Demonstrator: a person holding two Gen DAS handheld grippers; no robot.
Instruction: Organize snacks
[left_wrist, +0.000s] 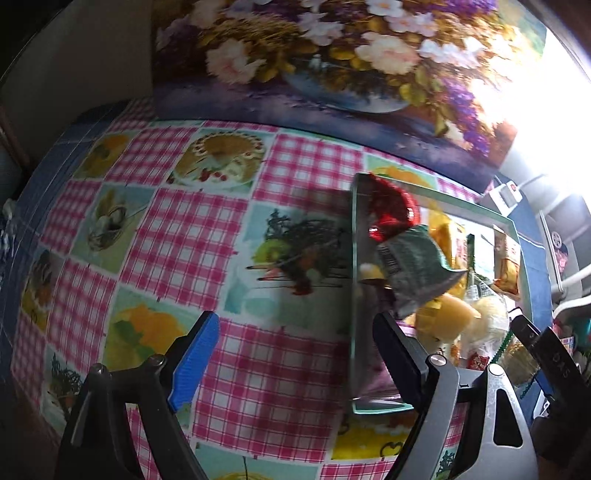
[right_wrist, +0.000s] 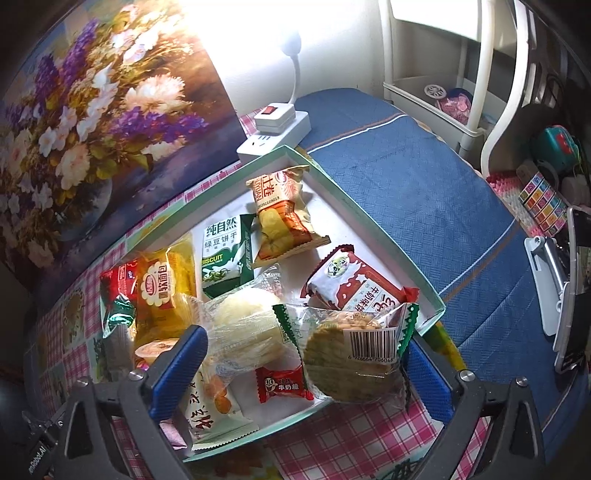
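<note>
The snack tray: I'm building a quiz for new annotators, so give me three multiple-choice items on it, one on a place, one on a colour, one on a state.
1. Where does the round cake with the barcode lie?
A. at the tray's near edge, between the right tool's fingers
B. on the blue cloth
C. beside the power strip

2. What colour is the small milk candy wrapper?
A. green
B. red
C. purple

3. How does the left tool stand?
A. shut on a packet
B. shut on nothing
C. open and empty

Key: 1 A, it overhangs the near rim between the blue pads; 2 B, red with a cartoon face; 3 C, only tablecloth shows between its fingers.
</note>
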